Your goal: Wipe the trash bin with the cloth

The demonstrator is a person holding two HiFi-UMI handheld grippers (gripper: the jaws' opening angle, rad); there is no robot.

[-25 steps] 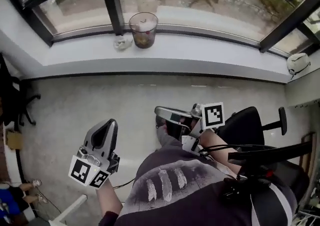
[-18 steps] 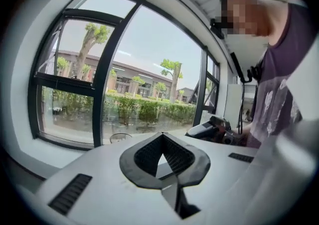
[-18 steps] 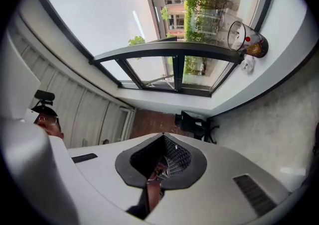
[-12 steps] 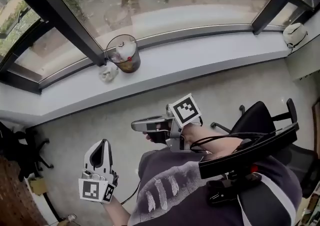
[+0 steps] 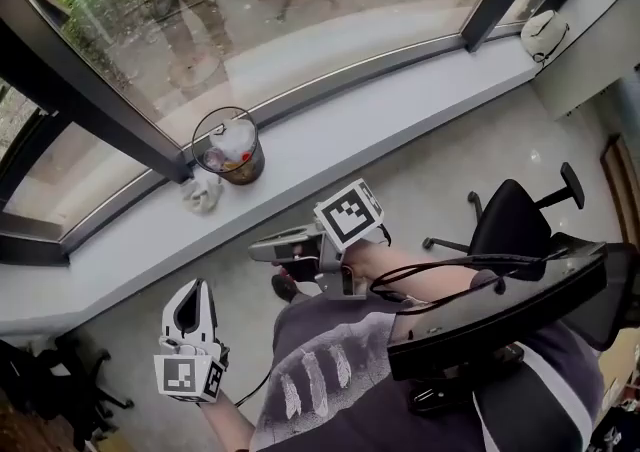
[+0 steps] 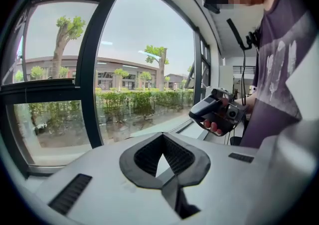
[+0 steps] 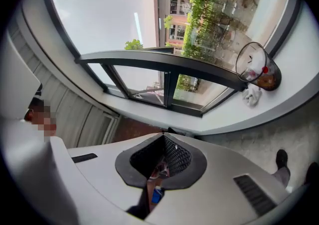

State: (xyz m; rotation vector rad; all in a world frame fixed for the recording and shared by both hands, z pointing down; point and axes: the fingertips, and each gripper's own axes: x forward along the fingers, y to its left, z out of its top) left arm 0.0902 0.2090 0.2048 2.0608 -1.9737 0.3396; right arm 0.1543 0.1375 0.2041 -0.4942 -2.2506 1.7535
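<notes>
Both grippers clenched and empty, well short of the bin.

Two jaws meet tip to tip on my left gripper (image 5: 196, 287) with nothing between them, and my right gripper (image 5: 256, 252) is clamped together the same way, bare. I hold both over the grey floor (image 5: 400, 190), well apart from the window sill (image 5: 400, 92). The trash bin (image 5: 228, 147), a round see-through one with scraps inside, stands upright on the sill close to its back edge, beside the dark window post (image 5: 100, 88). The cloth (image 5: 203, 192), white and crumpled, lies on the sill just beside the bin, toward the sill's front edge. Neither gripper touches bin or cloth. A black office chair (image 5: 510, 225) stands on the floor at my right.
</notes>
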